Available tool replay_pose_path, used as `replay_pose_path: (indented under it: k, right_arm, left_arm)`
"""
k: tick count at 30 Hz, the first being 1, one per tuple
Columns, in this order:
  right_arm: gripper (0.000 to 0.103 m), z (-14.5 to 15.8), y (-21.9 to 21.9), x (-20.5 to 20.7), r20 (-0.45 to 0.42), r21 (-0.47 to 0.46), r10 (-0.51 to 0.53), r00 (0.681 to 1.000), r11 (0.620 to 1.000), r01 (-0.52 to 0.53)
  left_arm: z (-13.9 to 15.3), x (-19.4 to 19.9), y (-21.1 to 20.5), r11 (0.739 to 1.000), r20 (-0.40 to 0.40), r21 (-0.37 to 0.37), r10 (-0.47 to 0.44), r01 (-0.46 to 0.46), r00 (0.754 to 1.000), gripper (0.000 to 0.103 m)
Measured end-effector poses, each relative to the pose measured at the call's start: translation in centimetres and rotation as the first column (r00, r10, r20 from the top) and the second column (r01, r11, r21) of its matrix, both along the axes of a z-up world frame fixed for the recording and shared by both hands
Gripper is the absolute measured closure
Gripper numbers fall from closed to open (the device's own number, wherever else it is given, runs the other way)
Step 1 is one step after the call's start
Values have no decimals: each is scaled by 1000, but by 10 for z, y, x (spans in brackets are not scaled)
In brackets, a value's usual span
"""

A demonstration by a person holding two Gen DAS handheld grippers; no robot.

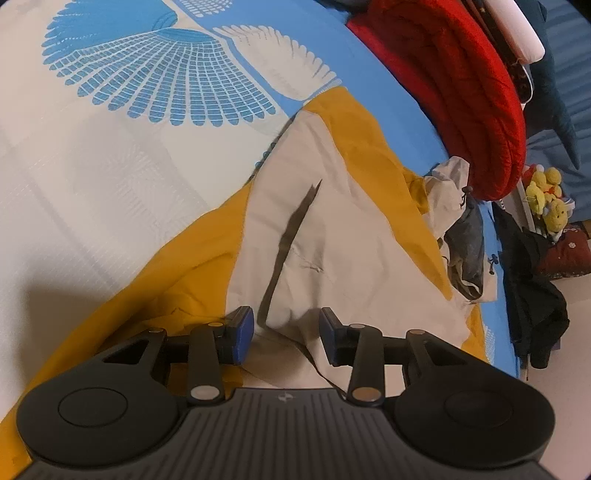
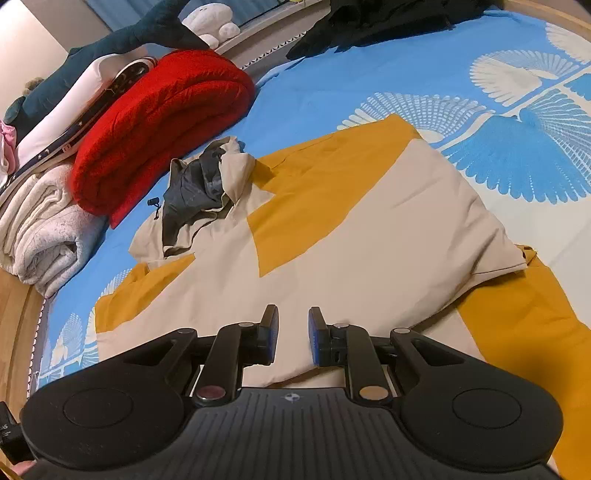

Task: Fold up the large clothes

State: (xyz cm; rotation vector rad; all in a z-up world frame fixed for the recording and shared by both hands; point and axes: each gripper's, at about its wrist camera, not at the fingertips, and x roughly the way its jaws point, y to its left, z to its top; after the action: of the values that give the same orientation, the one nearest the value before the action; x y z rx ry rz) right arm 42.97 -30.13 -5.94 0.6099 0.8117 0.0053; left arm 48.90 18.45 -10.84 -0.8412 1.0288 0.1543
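A large beige and mustard-yellow hooded jacket [image 2: 332, 229] lies on the bed, one sleeve folded across its body. Its hood [image 2: 199, 192] with grey lining points toward the red blanket. In the left wrist view the jacket [image 1: 332, 229] fills the middle, with a dark zipper line down the beige panel. My left gripper [image 1: 286, 334] is open, hovering just above the beige cloth, holding nothing. My right gripper [image 2: 293, 336] is open with a narrower gap, above the jacket's near beige hem, holding nothing.
The bed has a blue and white fan-patterned cover [image 2: 369, 92]. A folded red blanket [image 2: 162, 122] and a rolled grey-white blanket [image 2: 44, 232] lie by the hood. Dark clothes [image 2: 369, 22] lie at the far edge. Plush toys [image 1: 546, 203] and a dark garment [image 1: 532, 295] sit off the bed.
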Motion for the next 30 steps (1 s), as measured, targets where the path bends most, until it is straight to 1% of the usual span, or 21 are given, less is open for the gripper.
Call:
replay_pose_path:
  k: [1,2,3,6,7,9,10,12,13,15,17,19,20,21,23,24,25,26,27,29,30]
  right_arm:
    - [84,-1,0,1,-2,-1,0,1000,1000,0]
    - [84,-1,0,1,-5,-2,-1,1000,1000,1]
    - [84,-3,1,2,-9,-2,-4,1000,1000,4]
    - [84,-5,1,4,-17,-3,-4,1000,1000,4]
    - [84,-5,2,4,-18,-4,-4,1000,1000,4]
    - [84,-6,3,5,-17,-7,-5,1000,1000,5]
    - [84,-6,3,5,-18,-8,-6,1000,1000,6]
    - [83,-10,1,6,-28,-5,-16,999,1000,15]
    - [83,-13,-1,7,-41,1,-24,999,1000,24]
    - [83,-22,-8,8,-92,2,-64,994,998,64]
    - [83,-30,-15,9,-136,-5,-101,986,995,101]
    - [83,-37,-23,11,-174,-10,-138,975,990,139]
    - [83,-40,-25,11,-186,-12,-157,970,987,157]
    - [83,-41,-27,11,-193,-12,-168,967,986,169]
    - [83,-39,-28,9,-202,-13,-181,963,983,182]
    - [83,-36,-26,8,-195,-16,-183,964,983,183]
    - [83,-30,-23,6,-176,-26,-180,968,984,178]
    - [83,-22,-18,5,-141,-43,-166,976,986,162]
    - [83,-13,-13,4,-100,-54,-149,984,988,144]
    - [80,1,-5,2,4,-64,-108,994,992,108]
    - [74,7,-1,2,57,-81,-79,995,993,83]
  left_arm:
    - [1,1,-1,1000,5,7,0,0,1000,64]
    - [3,1,-2,1000,16,24,-3,3,1000,86]
    - [9,0,-3,998,38,69,-11,8,999,100]
    - [40,-4,-9,978,161,207,-44,10,986,101]
    - [47,-5,-11,971,193,239,-55,7,980,101]
    - [54,-7,-12,960,213,280,-60,-2,975,100]
    - [51,-5,-12,958,183,287,-65,10,981,100]
    - [43,-3,-13,954,120,297,-74,35,990,97]
    - [41,-4,-12,953,112,301,-62,26,992,94]
    - [44,-7,-12,950,131,311,-67,23,989,93]
    - [51,-7,-17,945,174,326,-91,30,981,93]
    - [52,-8,-21,944,193,326,-116,48,974,92]
    - [49,-6,-22,947,181,314,-120,58,976,89]
    - [43,-5,-22,955,159,290,-115,65,980,88]
    - [26,-3,-15,979,102,196,-73,52,992,88]
    - [17,-3,-11,989,64,144,-42,32,997,88]
    - [10,-3,-8,992,36,129,-20,16,999,88]
    - [9,-3,-7,990,26,144,-11,7,1000,88]
    - [12,-3,-9,985,35,171,-13,7,999,88]
    - [22,-3,-16,974,79,224,-43,24,996,87]
    - [27,-3,-18,970,101,241,-58,32,993,87]
